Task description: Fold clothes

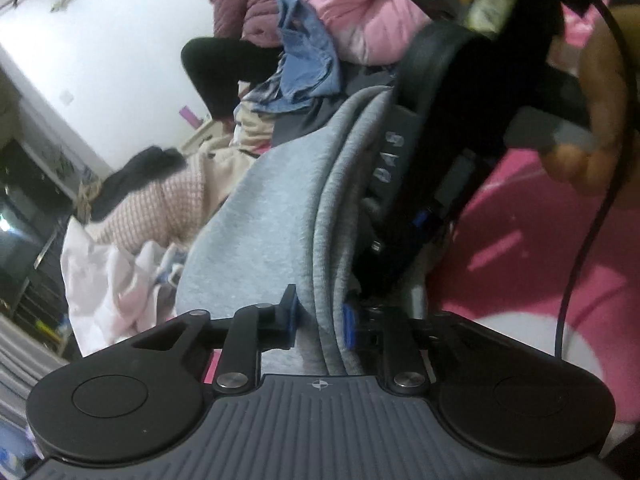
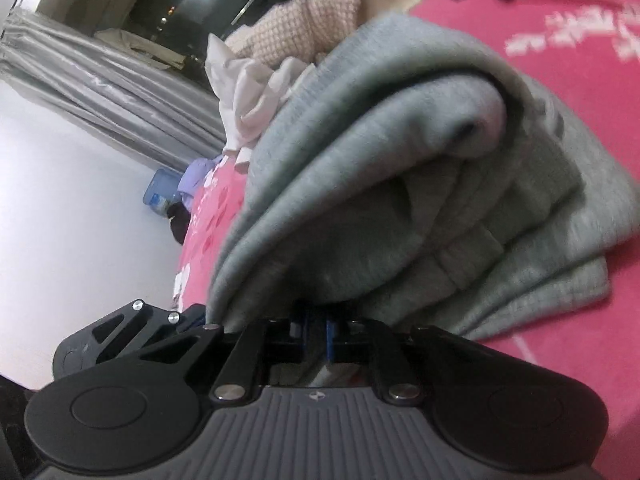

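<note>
Left wrist view: grey sweatshirt is pinched at its doubled edge by the nearly closed left tongs; the right tongs are clamped on its layered bundle above the pink bed. Edges should be kept aligned and taut when lowered.

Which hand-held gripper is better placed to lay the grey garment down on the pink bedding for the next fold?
Probably right. The right hand-held gripper is shut on the bunched layers of the grey garment, which already touch the pink bedding. The left hand-held gripper pinches only a lifted edge.
</note>
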A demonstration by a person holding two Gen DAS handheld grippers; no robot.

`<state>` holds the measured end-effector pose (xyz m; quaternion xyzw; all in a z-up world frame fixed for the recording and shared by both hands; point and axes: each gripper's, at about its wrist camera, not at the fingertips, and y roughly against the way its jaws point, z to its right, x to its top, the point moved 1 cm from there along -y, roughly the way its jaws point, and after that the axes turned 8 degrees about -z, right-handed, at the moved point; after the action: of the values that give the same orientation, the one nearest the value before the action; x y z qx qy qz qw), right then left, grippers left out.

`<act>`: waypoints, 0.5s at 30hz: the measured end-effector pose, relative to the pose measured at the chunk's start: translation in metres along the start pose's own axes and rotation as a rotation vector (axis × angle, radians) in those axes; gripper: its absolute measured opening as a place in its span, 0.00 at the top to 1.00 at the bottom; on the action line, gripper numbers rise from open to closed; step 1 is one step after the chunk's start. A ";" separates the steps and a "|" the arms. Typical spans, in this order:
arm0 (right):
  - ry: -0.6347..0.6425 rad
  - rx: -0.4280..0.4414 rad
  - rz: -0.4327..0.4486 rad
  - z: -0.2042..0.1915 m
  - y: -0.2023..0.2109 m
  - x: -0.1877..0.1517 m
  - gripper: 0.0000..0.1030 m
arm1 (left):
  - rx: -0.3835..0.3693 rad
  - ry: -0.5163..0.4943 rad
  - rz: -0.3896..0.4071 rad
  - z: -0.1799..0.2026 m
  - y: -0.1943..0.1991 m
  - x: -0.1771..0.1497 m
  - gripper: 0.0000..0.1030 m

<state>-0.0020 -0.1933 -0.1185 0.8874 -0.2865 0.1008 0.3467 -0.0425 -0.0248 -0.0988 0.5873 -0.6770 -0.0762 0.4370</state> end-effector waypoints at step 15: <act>-0.045 -0.057 0.132 0.027 0.133 0.028 0.54 | -0.003 -0.142 0.025 0.012 -0.005 -0.017 0.71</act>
<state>-0.0568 -0.3028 -0.0532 0.8584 -0.3548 0.0953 0.3580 -0.0478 -0.0169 -0.1175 0.5712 -0.7136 -0.1132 0.3895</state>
